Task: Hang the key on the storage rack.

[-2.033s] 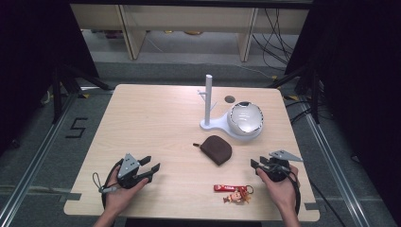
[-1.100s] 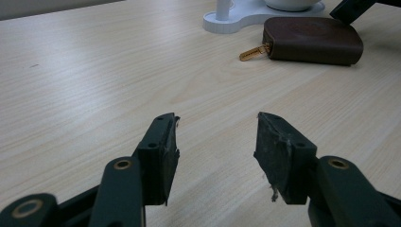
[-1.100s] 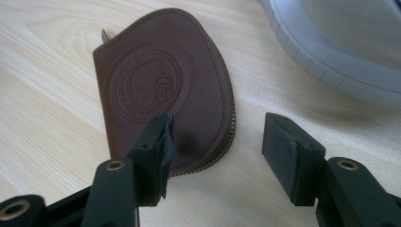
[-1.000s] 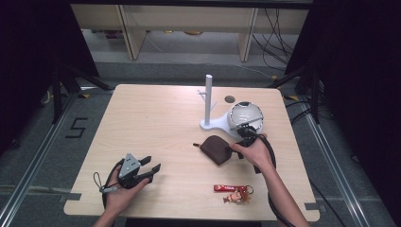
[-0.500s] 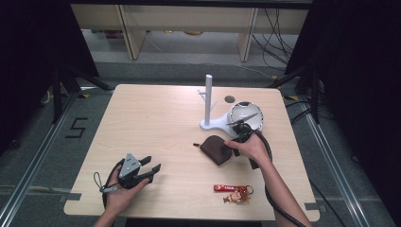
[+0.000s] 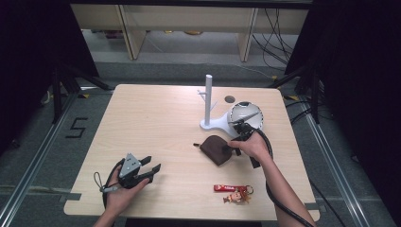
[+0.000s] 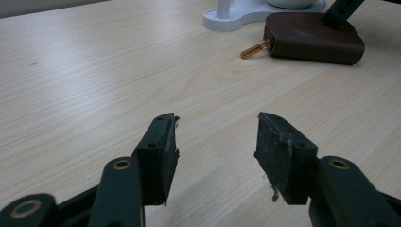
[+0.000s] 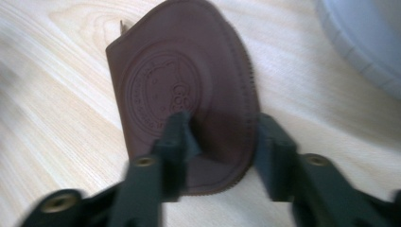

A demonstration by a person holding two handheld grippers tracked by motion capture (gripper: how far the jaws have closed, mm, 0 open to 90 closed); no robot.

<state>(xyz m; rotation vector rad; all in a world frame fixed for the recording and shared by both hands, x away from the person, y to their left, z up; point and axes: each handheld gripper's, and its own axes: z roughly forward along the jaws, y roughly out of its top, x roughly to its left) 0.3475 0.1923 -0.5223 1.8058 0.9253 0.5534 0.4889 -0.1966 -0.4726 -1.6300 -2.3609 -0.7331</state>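
A brown leather pouch with a stamped round logo lies flat on the table right of centre. My right gripper is down at the pouch's right end. In the right gripper view it is open: one jaw rests on top of the pouch, the other stands just past its stitched edge. My left gripper rests near the front left, open and empty. It faces the pouch and its small gold zipper pull.
A white stand with an upright post and a round white dish sit just behind the pouch. A red keychain with a small figure lies near the front edge. A dark round spot marks the far table.
The right hand has carried its gripper from the front right of the table forward to the pouch and lowered its jaws onto it. The left gripper has stayed put.
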